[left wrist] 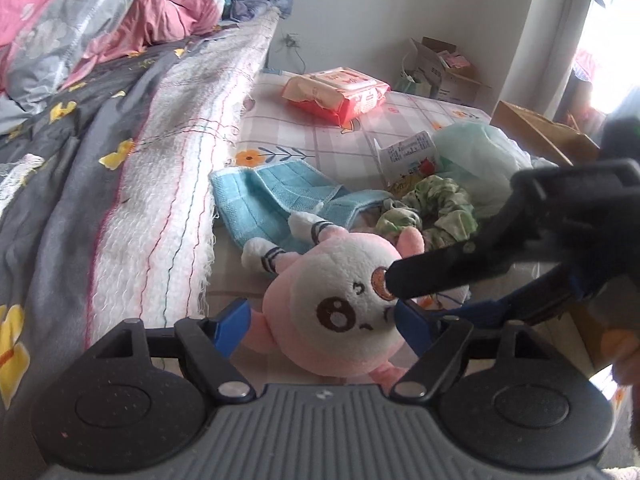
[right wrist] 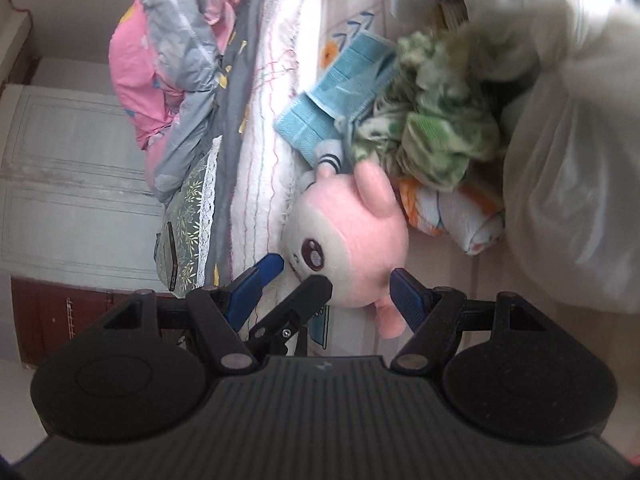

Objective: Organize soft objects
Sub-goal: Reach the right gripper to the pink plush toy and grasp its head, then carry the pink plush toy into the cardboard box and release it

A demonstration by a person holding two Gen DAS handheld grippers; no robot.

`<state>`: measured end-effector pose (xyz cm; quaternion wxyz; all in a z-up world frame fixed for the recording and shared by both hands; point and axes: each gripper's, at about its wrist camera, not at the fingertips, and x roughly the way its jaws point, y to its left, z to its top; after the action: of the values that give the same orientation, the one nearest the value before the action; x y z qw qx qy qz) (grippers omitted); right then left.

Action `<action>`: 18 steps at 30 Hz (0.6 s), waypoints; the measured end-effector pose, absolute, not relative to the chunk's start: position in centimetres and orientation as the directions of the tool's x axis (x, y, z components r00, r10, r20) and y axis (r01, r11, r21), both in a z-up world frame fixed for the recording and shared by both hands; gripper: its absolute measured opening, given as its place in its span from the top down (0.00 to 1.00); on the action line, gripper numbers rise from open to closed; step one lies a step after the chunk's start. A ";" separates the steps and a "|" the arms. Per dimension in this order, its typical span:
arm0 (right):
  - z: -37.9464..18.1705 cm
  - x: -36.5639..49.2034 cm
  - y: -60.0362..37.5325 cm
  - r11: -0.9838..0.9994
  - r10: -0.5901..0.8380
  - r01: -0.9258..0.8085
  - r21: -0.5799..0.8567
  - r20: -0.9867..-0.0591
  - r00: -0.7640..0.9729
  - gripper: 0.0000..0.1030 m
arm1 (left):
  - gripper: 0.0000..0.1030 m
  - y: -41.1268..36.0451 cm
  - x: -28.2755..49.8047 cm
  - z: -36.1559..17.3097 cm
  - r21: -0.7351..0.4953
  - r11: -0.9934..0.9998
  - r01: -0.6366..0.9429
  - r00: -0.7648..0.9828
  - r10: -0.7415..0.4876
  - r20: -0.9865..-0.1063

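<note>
The round pink-and-white plush toy (left wrist: 344, 304) lies on the bed (left wrist: 320, 136) beside a blue checked cloth (left wrist: 256, 204). Both hand-held grippers, left (left wrist: 320, 322) and right (right wrist: 338, 290), straddle it with jaws open, seemingly lined up for a grasp.

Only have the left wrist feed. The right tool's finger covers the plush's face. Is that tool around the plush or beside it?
Observer: Around it. In the right wrist view the pink plush sits between the blue pads of the right tool, neither visibly pressing.
Operator: Anything hidden behind that tool?
Observer: A rolled orange-and-white towel lies right beside the plush, next to the green fabric.
Operator: Anything hard nearby?
Observer: What looks like a dark phone lies on a patterned pillow, apart from the plush.
</note>
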<state>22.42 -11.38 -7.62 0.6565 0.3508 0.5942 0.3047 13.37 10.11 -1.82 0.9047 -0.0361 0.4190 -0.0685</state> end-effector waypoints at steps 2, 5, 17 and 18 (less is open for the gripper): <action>-8.5 22.4 -11.2 0.552 0.825 0.051 0.832 -0.554 0.115 0.31 | 0.20 10.6 14.0 -2.0 -0.160 0.982 0.105 0.630 -0.190 -0.753; -9.7 22.5 -11.3 0.526 0.834 0.106 0.844 -0.536 0.133 0.30 | 0.19 11.0 14.8 -2.4 -0.204 0.972 0.120 0.613 -0.234 -0.754; -11.0 22.9 -11.6 0.522 0.825 0.136 0.842 -0.539 0.170 0.30 | 0.16 9.2 12.9 -1.8 -0.222 0.968 0.119 0.600 -0.248 -0.760; -10.9 22.8 -11.5 0.527 0.823 0.128 0.840 -0.542 0.171 0.31 | 0.16 9.1 12.6 -1.6 -0.229 0.966 0.117 0.599 -0.253 -0.760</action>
<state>22.79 -11.49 -10.89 0.6486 0.4062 0.5854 0.2677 12.55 9.14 -1.63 0.8907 -0.0778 0.4356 -0.1037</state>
